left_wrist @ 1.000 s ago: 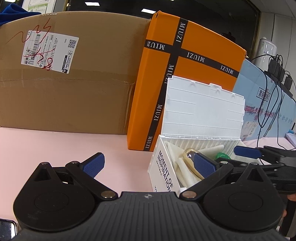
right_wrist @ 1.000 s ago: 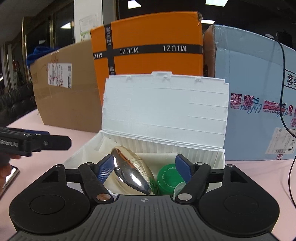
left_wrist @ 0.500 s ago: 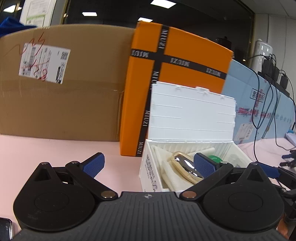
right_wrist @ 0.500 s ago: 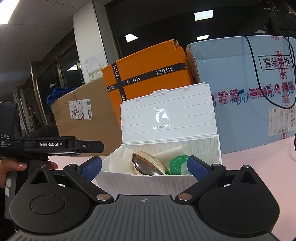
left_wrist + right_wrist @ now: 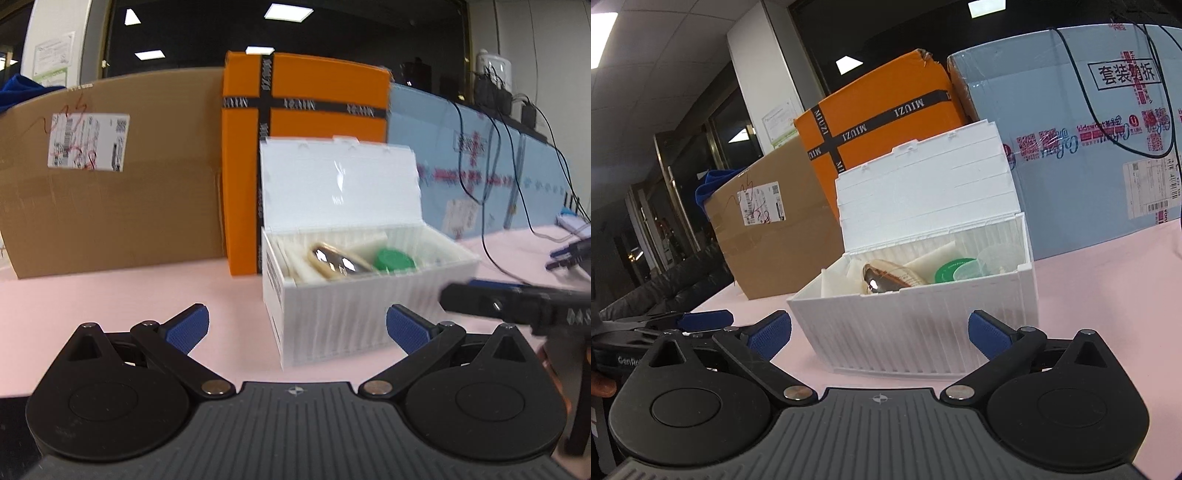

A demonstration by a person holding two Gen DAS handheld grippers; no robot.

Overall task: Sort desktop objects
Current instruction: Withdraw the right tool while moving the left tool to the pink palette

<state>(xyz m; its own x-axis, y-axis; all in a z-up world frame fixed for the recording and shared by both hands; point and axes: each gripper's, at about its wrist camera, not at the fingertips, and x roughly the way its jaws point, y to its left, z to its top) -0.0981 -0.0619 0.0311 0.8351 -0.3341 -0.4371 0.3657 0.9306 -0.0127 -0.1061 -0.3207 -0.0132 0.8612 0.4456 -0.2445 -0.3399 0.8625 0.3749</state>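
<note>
White ribbed box [image 5: 354,310] sits on my pink bench [image 5: 110,295], lid up, in front of the orange carton [image 5: 306,147]. Inside lie a shiny oval case [image 5: 886,280] and a green cap [image 5: 393,260]. My left tool [image 5: 297,326] and right tool [image 5: 879,334] are both spread wide, holding nothing, just short of the box.

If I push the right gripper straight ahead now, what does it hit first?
Most likely the front wall of the white box, which sits right between the open fingers of the right gripper. The gap before contact is hard to judge.
</note>
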